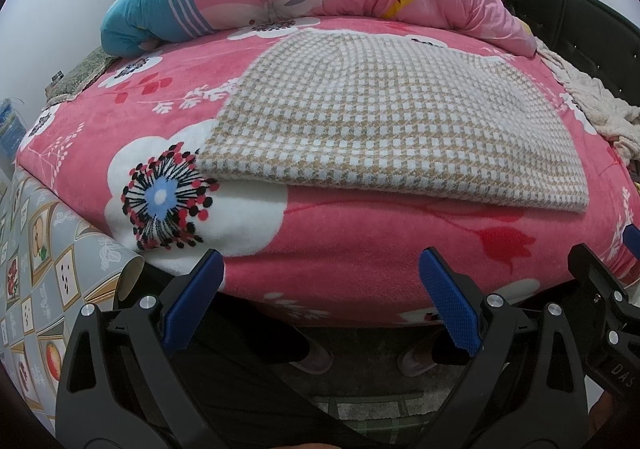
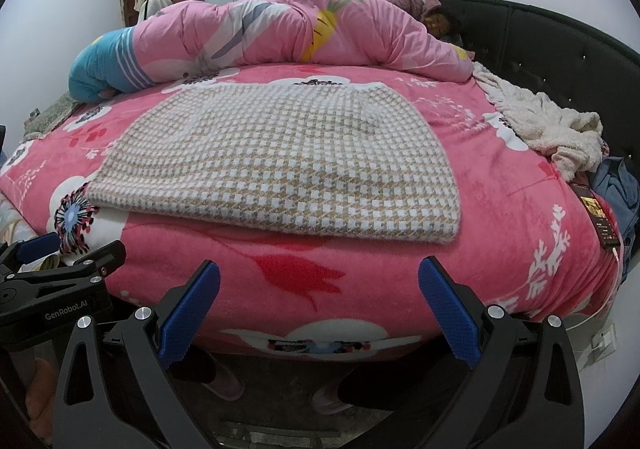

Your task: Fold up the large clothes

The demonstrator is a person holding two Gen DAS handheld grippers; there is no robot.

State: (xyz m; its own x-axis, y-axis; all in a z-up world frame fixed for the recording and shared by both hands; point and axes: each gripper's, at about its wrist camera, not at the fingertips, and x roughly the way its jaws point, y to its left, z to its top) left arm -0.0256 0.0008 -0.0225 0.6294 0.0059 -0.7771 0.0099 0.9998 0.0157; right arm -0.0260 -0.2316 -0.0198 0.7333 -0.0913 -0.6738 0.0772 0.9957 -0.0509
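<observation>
A beige-and-white houndstooth garment (image 1: 384, 121) (image 2: 280, 161) lies folded flat in a rectangle on the pink flowered bed cover (image 1: 360, 245) (image 2: 500, 209). My left gripper (image 1: 320, 273) hovers open below the bed's near edge, with nothing between its blue pads (image 1: 448, 301). My right gripper (image 2: 320, 285) is open too, also low in front of the bed and apart from the garment. In the left wrist view the right gripper's black body shows at the far right (image 1: 604, 289). In the right wrist view the left gripper (image 2: 56, 281) shows at the far left.
A rolled pink and blue quilt (image 2: 280, 33) lies across the far side of the bed. A cream fleece (image 2: 544, 125) and blue clothes (image 2: 616, 185) pile at the right by the black headboard (image 2: 560, 49). One person sits beyond the quilt, another lies by the headboard. Feet in slippers (image 1: 312, 361) stand below.
</observation>
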